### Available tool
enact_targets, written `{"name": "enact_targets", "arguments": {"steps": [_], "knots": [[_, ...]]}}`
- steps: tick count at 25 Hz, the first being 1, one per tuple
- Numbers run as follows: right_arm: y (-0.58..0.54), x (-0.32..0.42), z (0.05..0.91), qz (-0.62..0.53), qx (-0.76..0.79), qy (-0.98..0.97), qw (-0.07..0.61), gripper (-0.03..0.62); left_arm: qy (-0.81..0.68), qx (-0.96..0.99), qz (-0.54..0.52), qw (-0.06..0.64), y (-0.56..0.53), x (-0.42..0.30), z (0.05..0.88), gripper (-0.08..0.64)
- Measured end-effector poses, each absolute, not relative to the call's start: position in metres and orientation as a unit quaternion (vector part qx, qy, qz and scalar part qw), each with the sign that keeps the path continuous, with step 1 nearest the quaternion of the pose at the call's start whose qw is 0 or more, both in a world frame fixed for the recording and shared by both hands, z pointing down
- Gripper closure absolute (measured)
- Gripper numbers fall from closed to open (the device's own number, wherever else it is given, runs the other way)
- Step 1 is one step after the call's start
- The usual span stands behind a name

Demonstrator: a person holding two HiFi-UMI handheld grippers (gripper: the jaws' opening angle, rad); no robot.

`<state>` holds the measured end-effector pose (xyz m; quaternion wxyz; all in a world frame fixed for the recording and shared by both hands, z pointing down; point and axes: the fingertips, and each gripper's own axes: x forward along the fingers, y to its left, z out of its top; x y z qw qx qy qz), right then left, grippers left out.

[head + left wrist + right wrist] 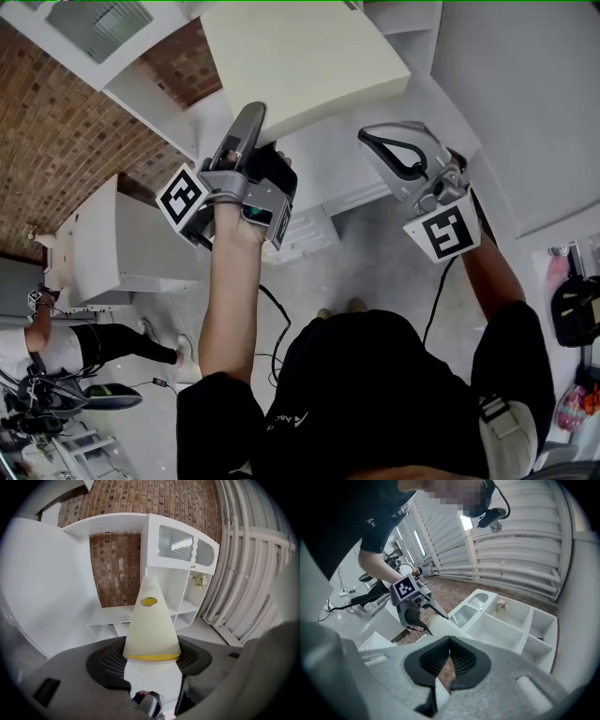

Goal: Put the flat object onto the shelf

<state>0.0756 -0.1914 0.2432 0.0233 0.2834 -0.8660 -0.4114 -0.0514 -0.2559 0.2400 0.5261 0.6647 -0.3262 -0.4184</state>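
The flat object [300, 61] is a pale cream board with a yellow edge and a yellow dot. My left gripper [258, 141] is shut on its near end, held high at the top centre of the head view. In the left gripper view the board [151, 630] stands between the jaws of the gripper [152, 656] and points toward the white shelf unit [180, 606]. My right gripper [375, 141] hangs to the right of the board, shut and empty. Its own view shows the closed jaws [450, 656], the left gripper [415, 606] with the board [443, 624], and the shelf compartments [506, 625].
A low white shelf [328, 178] lies below the grippers against a brick wall [56, 131]. A white cabinet [112, 244] stands at the left. Another person [66, 342] is at the lower left, and a black cable [272, 319] runs over the floor. White pipes [243, 573] line the right wall.
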Motion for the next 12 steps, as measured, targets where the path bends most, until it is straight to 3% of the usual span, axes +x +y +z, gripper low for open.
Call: {"name": "enact_targets", "arguments": {"steps": [12], "knots": [[-0.24,0.079,0.23,-0.403,0.262,-0.876,0.029,0.589,-0.345,0.663,-0.445,0.493,-0.341,-0.067,0.175,0.285]]}}
